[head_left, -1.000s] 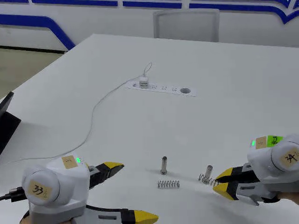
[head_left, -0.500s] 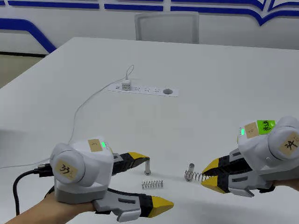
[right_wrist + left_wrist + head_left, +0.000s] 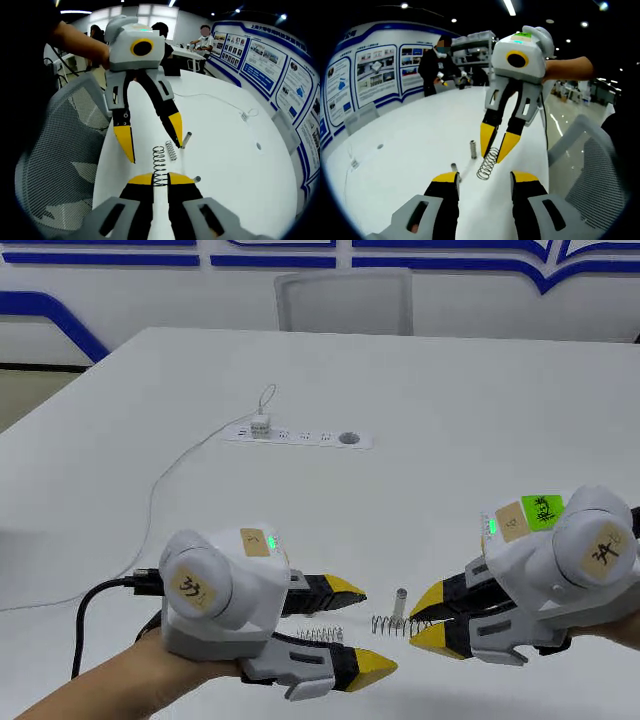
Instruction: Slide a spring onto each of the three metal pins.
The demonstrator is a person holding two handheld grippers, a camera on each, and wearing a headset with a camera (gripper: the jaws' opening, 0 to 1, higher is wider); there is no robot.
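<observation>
The right tool [image 3: 425, 620] is closed on one end of a spring [image 3: 159, 165], whose free end is just beside an upright pin [image 3: 400, 602] on the table [image 3: 400, 440]. The left tool [image 3: 368, 630] is held open, a second spring [image 3: 320, 635] lying near its jaws.

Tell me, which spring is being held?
The spring clamped by the right gripper, sticking out from its tip; the other spring lies loose on the white table.

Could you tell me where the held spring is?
The spring is pinched by the right gripper, low centre in the head view, beside the upright pin.
</observation>
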